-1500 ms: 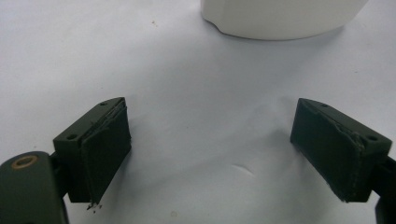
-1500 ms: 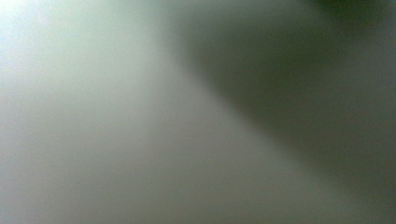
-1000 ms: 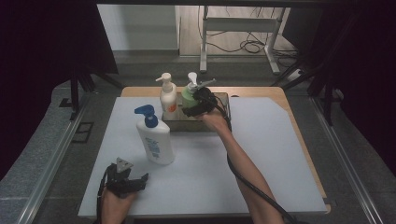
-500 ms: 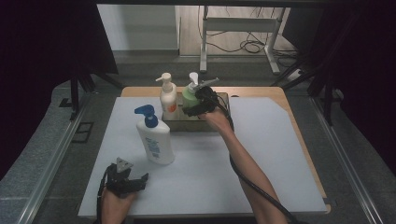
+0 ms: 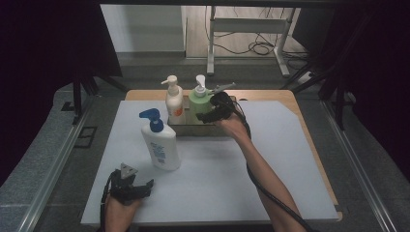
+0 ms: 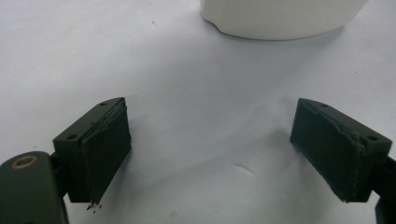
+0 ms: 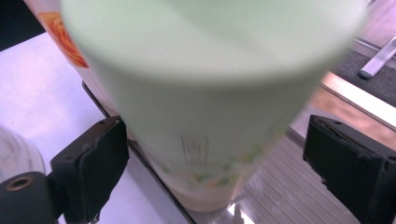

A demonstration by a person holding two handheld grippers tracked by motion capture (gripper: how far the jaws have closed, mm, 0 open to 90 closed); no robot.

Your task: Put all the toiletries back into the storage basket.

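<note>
The left gripper [image 5: 129, 186] rests low on the white table [image 5: 270, 179] with its jaws spread wide and nothing between them; just ahead of its tips stands the big white bottle with the blue pump [image 5: 159, 142], and its round base [image 6: 280, 18] shows at the top of the left gripper view; if this hand slid forward it could bump that bottle and tip it over, because it is tall and stands free. Further along, the cream bottle with the orange label [image 5: 174, 101] stands in the metal tray [image 5: 186, 129], and right beside it, touching or nearly so, stands the green bottle [image 5: 199, 104], also in the tray. The right gripper [image 5: 210, 112] is up against the green bottle; in the right gripper view the green bottle [image 7: 210, 116] sits between the two black jaws, which have just closed in a little from their widest; there is a gap to the far jaw, so I judge the pads are not squeezing it yet. What could go wrong: the left jaw has to fit between the two bottles, so it could knock the cream one; a loose or low squeeze could let the smooth green bottle slip or lean; lifting it crooked could catch the tray's edge and drag the tray along.
</note>
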